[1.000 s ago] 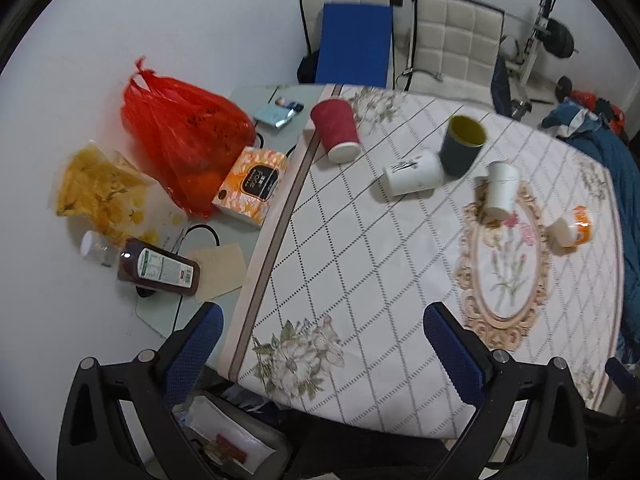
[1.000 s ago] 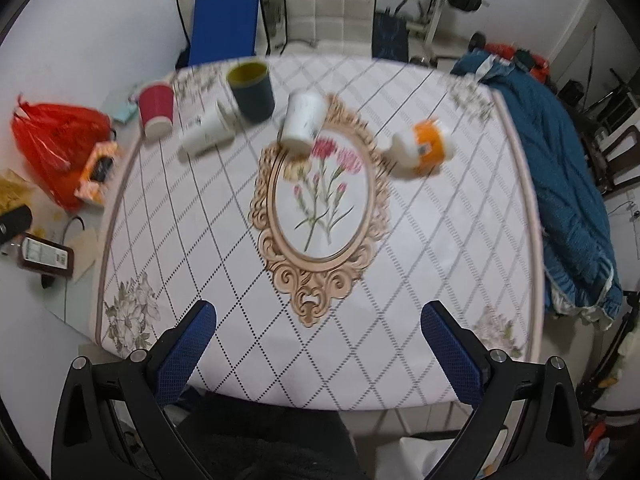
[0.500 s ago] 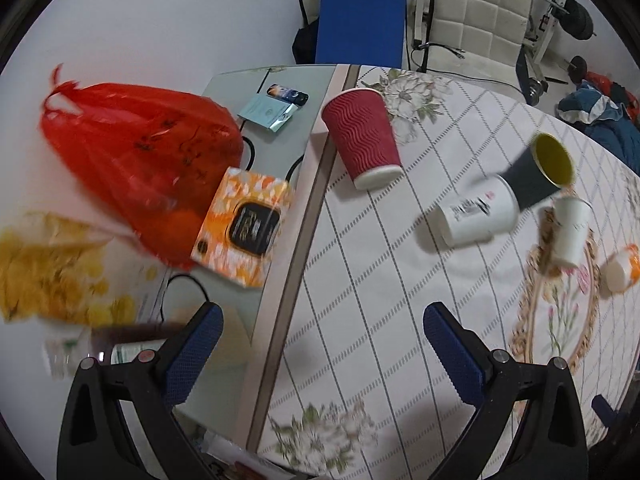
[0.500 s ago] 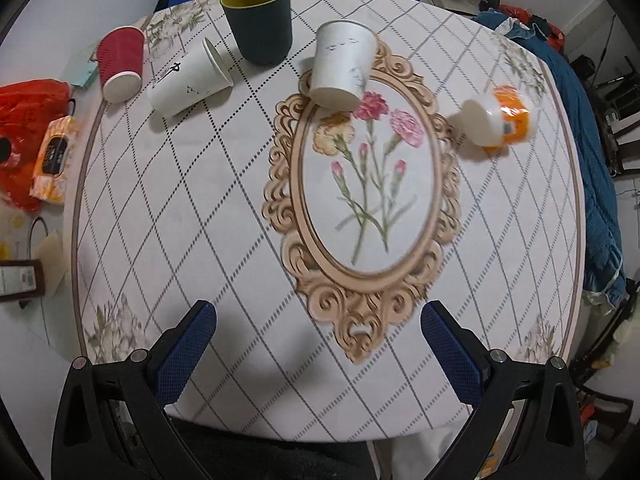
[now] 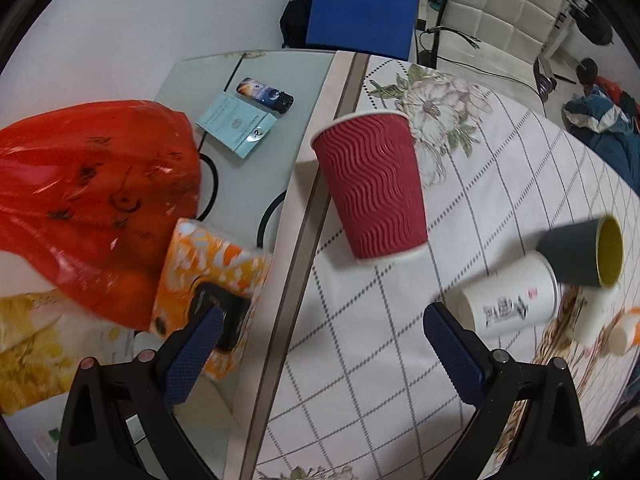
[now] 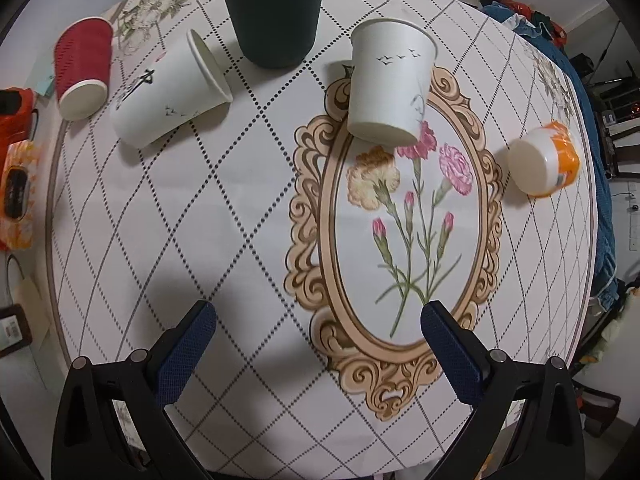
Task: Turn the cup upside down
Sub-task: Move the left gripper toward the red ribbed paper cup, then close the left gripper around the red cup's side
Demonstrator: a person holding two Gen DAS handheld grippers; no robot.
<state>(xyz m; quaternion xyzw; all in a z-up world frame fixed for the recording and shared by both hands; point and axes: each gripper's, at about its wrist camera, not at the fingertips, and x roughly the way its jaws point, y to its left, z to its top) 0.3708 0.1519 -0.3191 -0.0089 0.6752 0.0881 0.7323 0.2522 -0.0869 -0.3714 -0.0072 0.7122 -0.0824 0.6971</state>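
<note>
On the far left sits a red plastic bag (image 5: 92, 200) with round orange shapes showing through it; what they are is hard to tell. Just beside it lies an orange tissue box (image 5: 212, 288). Both rest on a glass table (image 5: 276, 92) next to the tablecloth (image 6: 248, 216).

The left gripper (image 5: 320, 344) hangs above the cloth's edge with its blue fingers (image 5: 192, 360) wide apart and nothing between them. Ahead of it stands the red cup (image 5: 372, 188), mouth up. Its inside is hidden.

Next comes a white cup with writing (image 6: 168, 92). It lies on its side, and its open end points at the green cup (image 6: 272, 8). The green cup stands mouth up, yellow inside, and its bottom cannot be seen.

Then a white cup with birds (image 6: 390, 84) stands mouth up on the flower picture's rim. The right gripper (image 6: 318, 340) hangs over the cloth, spread wide and holding nothing.

Far right, a small orange cup (image 6: 544, 162) lies on its side, its white bottom facing the camera.
</note>
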